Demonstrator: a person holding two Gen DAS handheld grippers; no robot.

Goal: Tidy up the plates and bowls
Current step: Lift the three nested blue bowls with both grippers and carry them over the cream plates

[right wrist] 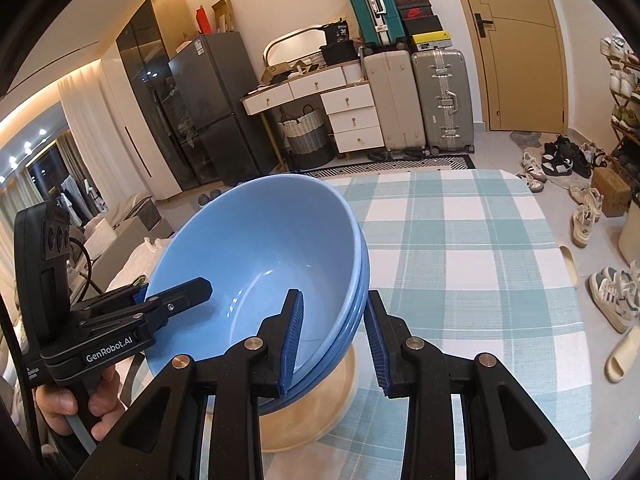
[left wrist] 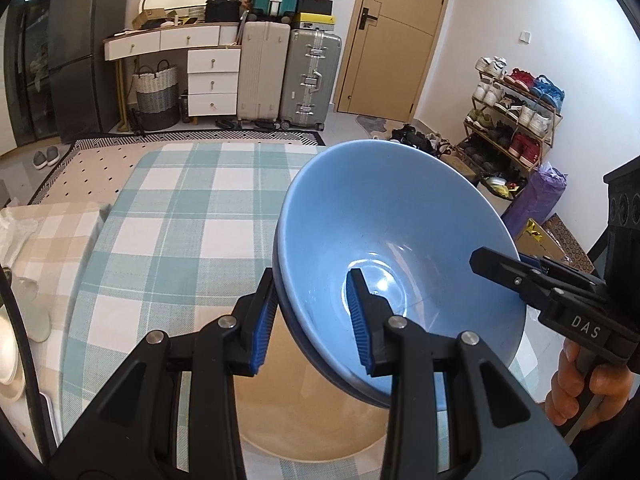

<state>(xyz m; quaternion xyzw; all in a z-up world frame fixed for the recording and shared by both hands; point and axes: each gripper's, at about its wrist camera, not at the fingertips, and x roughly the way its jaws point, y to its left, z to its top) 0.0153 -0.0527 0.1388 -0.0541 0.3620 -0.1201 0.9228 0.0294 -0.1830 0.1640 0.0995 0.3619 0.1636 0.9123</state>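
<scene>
Gripping opposite rims of stacked blue bowls, both jaws hold them above a tan plate.

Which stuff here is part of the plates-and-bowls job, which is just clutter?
Job:
- stacked blue bowls, clamped at opposite rims by the left tool and right tool
- tan dish under them
- pale plates at table edge

Clutter:
- suitcases
- shoe rack
- basket

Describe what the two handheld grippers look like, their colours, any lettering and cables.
Both are matte black plastic pistol-grip tools with silver pivot rivets and ribbed blue pads on the fingers. The left gripper reads "GenRobot.AI" in white, with a black cable behind and a pale grey trigger lever. The right gripper shows white letters "DAS".
</scene>
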